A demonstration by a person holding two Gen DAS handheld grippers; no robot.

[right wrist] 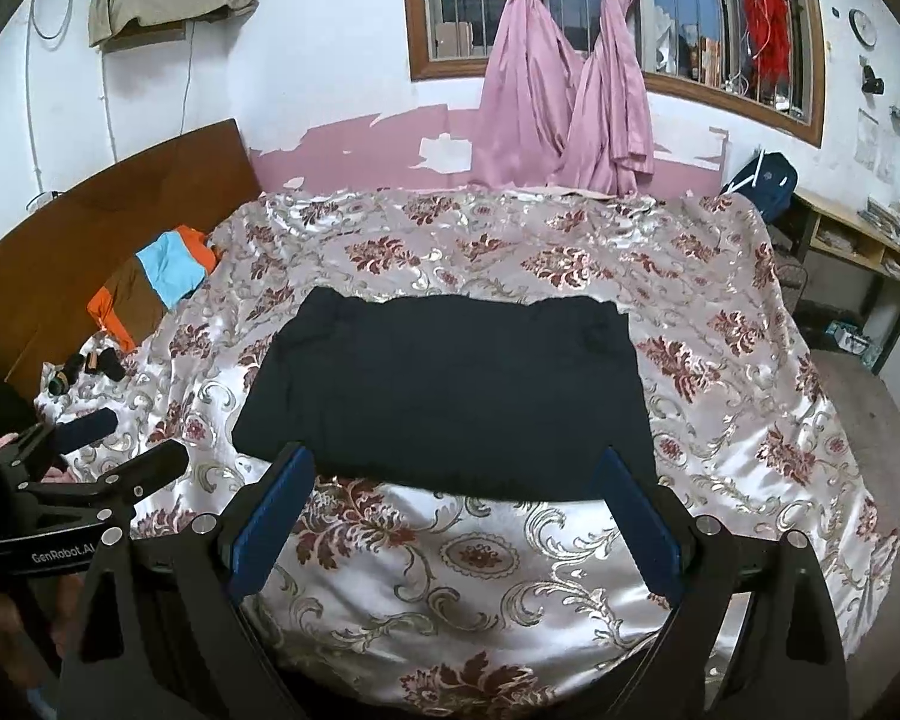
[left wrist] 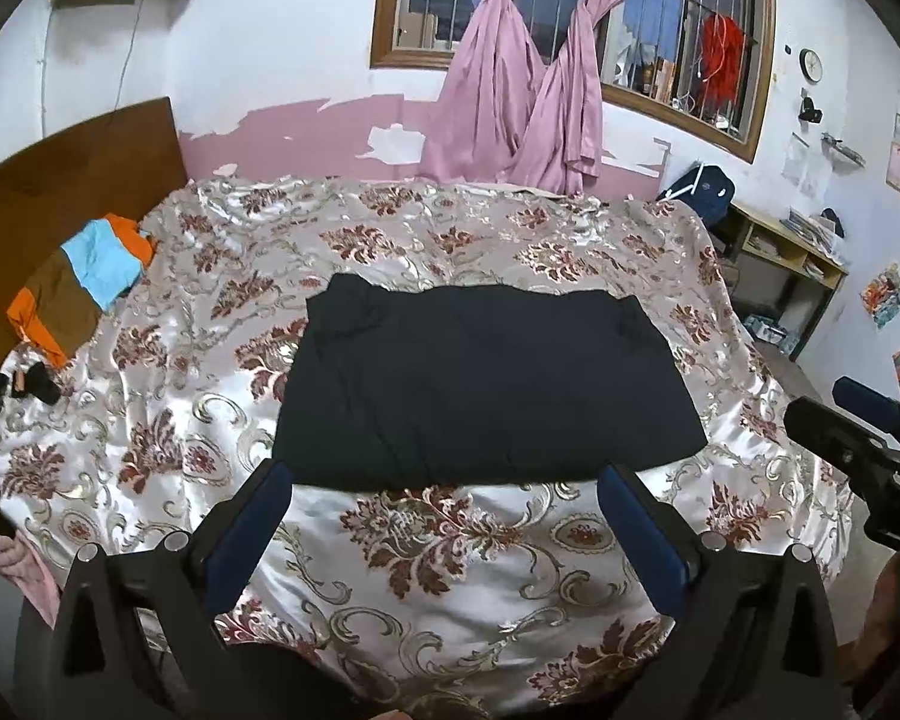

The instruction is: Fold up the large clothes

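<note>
Lying flat in the middle of the shiny flowered bed cover [left wrist: 450,570]: dark folded cloth [left wrist: 486,384], not held. Possibly sliding or bunching on that slippery cover if pulled by one edge only. Hovering just short of its near edge: left gripper [left wrist: 444,480], spread wide, holding nothing. Same for right gripper [right wrist: 456,468], gaping and empty. Hiding in the blackness: folds, sleeves, seams. Too small to name: bits by the headboard [right wrist: 84,366].

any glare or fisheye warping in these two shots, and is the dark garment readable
Left wrist view: satin bedspread throws white glare; window frame bows from fisheye warping; black corners vignette. Right wrist view: same glare on the bedspread; the dark garment reads as a near-featureless black patch, folds barely visible. Both sharp, no motion blur.
</note>
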